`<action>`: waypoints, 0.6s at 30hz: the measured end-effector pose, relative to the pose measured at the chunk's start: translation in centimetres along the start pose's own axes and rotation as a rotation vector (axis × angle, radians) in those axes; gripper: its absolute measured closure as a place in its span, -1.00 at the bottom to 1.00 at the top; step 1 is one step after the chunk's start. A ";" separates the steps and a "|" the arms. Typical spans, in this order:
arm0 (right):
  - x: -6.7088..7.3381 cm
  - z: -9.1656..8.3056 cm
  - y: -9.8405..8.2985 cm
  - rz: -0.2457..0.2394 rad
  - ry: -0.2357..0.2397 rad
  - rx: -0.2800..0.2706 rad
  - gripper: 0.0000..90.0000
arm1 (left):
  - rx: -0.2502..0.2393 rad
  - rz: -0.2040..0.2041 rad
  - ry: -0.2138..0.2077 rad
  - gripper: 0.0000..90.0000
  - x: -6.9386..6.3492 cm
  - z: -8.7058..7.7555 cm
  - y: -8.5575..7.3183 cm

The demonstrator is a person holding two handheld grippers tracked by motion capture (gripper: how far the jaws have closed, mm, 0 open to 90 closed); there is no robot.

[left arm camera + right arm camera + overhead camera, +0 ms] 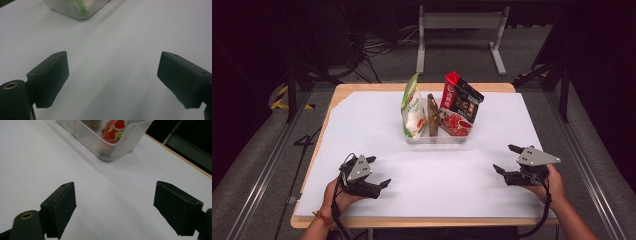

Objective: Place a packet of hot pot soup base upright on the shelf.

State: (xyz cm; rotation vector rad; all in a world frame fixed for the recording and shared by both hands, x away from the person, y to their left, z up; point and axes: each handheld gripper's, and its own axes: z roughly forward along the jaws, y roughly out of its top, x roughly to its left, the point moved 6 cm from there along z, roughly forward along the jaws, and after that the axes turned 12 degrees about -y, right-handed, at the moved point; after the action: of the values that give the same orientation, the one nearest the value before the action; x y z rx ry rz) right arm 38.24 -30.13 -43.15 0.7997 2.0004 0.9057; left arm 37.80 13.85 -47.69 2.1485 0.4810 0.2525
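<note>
White sheet (432, 175) bare between both hands, clear bin (437, 136) of upright packets (460, 104) blocking the far middle

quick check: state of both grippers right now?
Left gripper: open, holding nothing, over the white sheet.
Right gripper: open, holding nothing, short of the clear bin.

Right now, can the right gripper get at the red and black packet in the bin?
Probably yes: the right gripper is open, bare white table lies between, and the red and black packet stands atop the clear bin, nearest side.
</note>
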 end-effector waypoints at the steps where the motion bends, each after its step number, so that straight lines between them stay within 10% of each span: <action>1: 0.0 -0.1 -0.2 0.001 0.003 0.004 -0.60 | 0.000 0.000 0.000 -0.75 0.0 0.0 0.0; 18: 0.5 -1.5 -3.1 -0.031 -0.028 0.002 -0.58 | 0.005 0.012 0.004 -0.75 -0.1 0.0 0.0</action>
State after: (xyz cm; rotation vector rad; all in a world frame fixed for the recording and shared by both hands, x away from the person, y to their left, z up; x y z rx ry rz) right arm 36.04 -31.94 -45.23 0.7760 1.9841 0.8704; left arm 37.72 13.79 -47.69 2.1567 0.4716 0.2622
